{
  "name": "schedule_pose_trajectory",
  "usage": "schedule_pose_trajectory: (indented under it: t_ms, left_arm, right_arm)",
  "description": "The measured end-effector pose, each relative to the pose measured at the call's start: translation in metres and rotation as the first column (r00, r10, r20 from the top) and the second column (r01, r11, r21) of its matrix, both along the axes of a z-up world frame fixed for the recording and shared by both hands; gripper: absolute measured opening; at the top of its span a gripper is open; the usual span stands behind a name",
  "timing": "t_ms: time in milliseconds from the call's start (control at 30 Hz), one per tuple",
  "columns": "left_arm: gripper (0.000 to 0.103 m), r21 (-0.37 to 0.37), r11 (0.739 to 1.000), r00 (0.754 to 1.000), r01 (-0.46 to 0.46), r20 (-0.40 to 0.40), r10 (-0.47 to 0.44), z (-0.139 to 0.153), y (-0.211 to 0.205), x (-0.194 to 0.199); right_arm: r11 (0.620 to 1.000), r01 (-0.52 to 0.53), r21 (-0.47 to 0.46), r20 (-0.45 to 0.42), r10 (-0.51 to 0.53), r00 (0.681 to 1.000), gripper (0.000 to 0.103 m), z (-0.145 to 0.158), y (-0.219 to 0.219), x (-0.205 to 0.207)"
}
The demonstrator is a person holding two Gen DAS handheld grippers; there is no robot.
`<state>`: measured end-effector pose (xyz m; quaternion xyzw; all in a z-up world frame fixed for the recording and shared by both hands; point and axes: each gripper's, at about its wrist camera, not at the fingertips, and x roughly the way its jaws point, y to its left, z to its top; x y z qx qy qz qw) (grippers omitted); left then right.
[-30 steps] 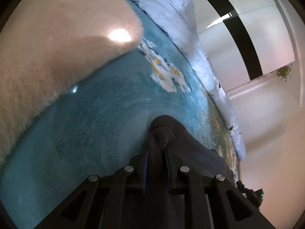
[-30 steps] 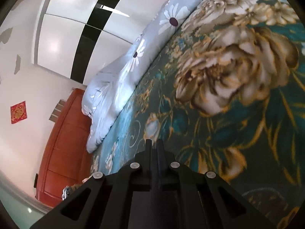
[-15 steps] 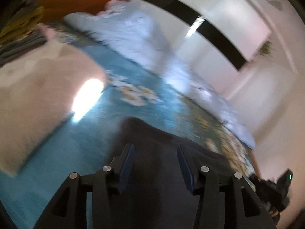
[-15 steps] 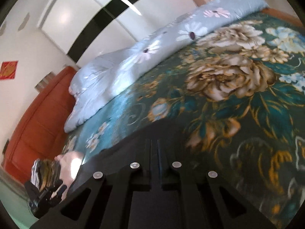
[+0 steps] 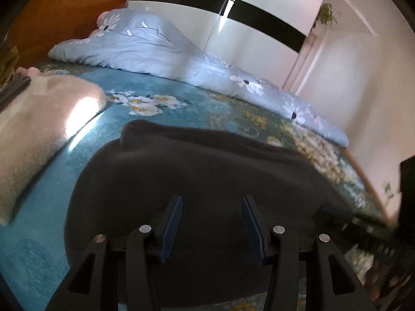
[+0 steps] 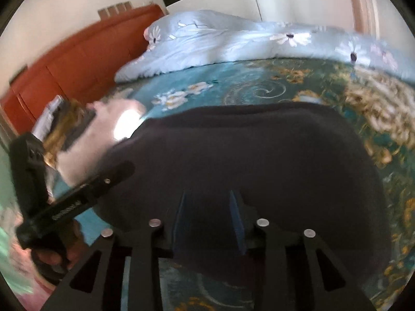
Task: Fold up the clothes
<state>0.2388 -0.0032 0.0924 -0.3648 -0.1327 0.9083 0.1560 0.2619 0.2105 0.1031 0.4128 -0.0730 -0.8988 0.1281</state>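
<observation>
Just ahead of both open grippers (image 5: pixel 211 223) (image 6: pixel 210 215) lies dark garment (image 5: pixel 197 171).

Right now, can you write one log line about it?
left gripper: open | right gripper: open | dark garment: flat on bed

bed: teal flower cover (image 5: pixel 160 124)
on it: dark cloth (image 5: pixel 197 171) in the middle
beside cloth: fuzzy cream blanket (image 5: pixel 39 119)
behind cloth: pale blue quilt (image 5: pixel 145 49)

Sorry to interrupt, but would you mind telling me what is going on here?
A person is folding clothes on a bed with two handheld tools. The dark garment lies folded on the teal floral bedspread. Both the left claw and the right claw are open above it, gripping nothing. A folded cream garment lies beside it.
</observation>
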Motion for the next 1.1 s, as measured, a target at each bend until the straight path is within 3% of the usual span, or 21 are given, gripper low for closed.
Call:
schedule_pose_trajectory:
  t_ms: [100, 300, 433, 500, 633, 733, 933, 1033, 1100]
  left_arm:
    - [0.052, -0.029, 1.000, 1.000, 0.004, 0.018, -0.004, -0.006, 0.005, -0.001]
    - [0.056, -0.131, 0.991, 1.000, 0.019, 0.010, -0.018, -0.014, 0.021, 0.001]
    - [0.060, -0.130, 0.991, 1.000, 0.026, 0.002, -0.026, -0.014, 0.022, 0.003]
    - [0.061, -0.124, 0.992, 1.000, 0.029, -0.002, -0.029, -0.014, 0.021, 0.003]
    - [0.065, -0.129, 0.991, 0.999, 0.035, -0.012, -0.037, -0.015, 0.023, 0.004]
    - [0.066, -0.118, 0.992, 0.999, 0.040, -0.020, -0.042, -0.015, 0.022, 0.006]
    - [0.066, -0.090, 0.995, 0.999, 0.044, -0.028, -0.047, -0.013, 0.018, 0.008]
    - [0.066, -0.057, 0.997, 0.998, 0.046, -0.034, -0.048, -0.011, 0.014, 0.010]
    - [0.066, -0.022, 0.999, 0.998, 0.045, -0.041, -0.046, -0.008, 0.010, 0.013]
  right_arm:
    - [0.992, 0.100, 0.083, -0.037, -0.097, 0.995, 0.036, -0.002, 0.011, 0.006]
    - [0.993, 0.099, 0.071, -0.031, -0.097, 0.995, 0.038, -0.012, 0.011, 0.005]
    - [0.993, 0.098, 0.063, -0.027, -0.097, 0.995, 0.045, -0.018, 0.011, 0.004]
    - [0.993, 0.098, 0.059, -0.025, -0.097, 0.995, 0.052, -0.022, 0.010, 0.003]
    - [0.994, 0.083, 0.072, -0.028, -0.081, 0.996, 0.077, -0.027, 0.003, 0.004]
    - [0.991, 0.085, 0.099, -0.034, -0.082, 0.996, 0.078, -0.026, -0.005, 0.006]
    - [0.990, 0.116, -0.077, -0.004, -0.117, 0.993, 0.078, -0.015, 0.017, 0.014]
    - [0.980, 0.144, -0.136, 0.011, -0.144, 0.989, 0.086, -0.008, 0.039, 0.030]
    - [0.971, 0.163, -0.174, 0.022, -0.162, 0.987, 0.086, -0.003, 0.053, 0.040]
